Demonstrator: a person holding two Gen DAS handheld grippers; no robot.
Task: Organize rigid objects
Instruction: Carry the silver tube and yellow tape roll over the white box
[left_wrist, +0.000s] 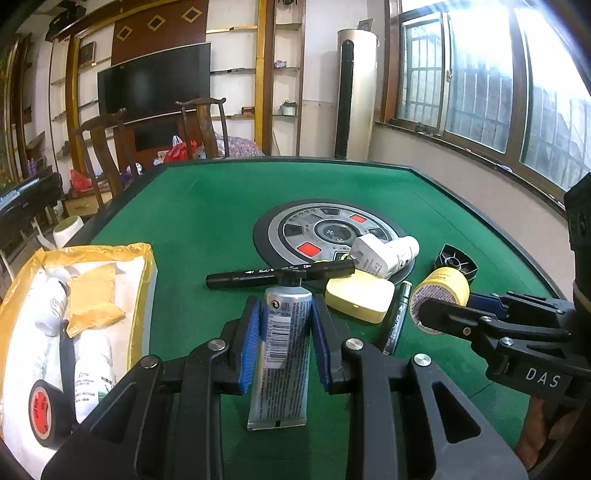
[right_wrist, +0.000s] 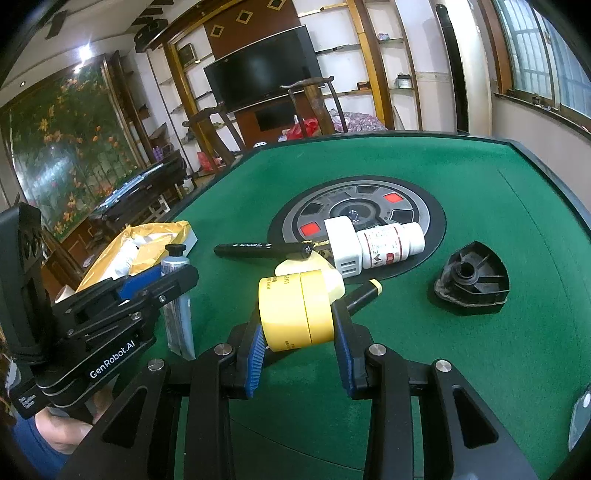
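Observation:
My left gripper (left_wrist: 284, 321) is shut on a silver tube (left_wrist: 282, 354) with a black cap, held above the green table (left_wrist: 207, 206); the tube also shows in the right wrist view (right_wrist: 177, 295). My right gripper (right_wrist: 299, 325) is shut on a yellow tape roll (right_wrist: 295, 310), seen in the left wrist view (left_wrist: 439, 295) too. On the table lie a black marker (left_wrist: 277, 275), a yellow case (left_wrist: 360, 299), a white adapter (right_wrist: 343, 247), a white pill bottle (right_wrist: 391, 242) and a second pen (left_wrist: 397, 317).
A box lined with yellow paper (left_wrist: 140, 280) at the left holds white bottles (left_wrist: 92, 373) and a black tape roll (left_wrist: 46, 413). A black plastic part (right_wrist: 472, 277) lies at the right. A round control panel (right_wrist: 369, 210) sits mid-table.

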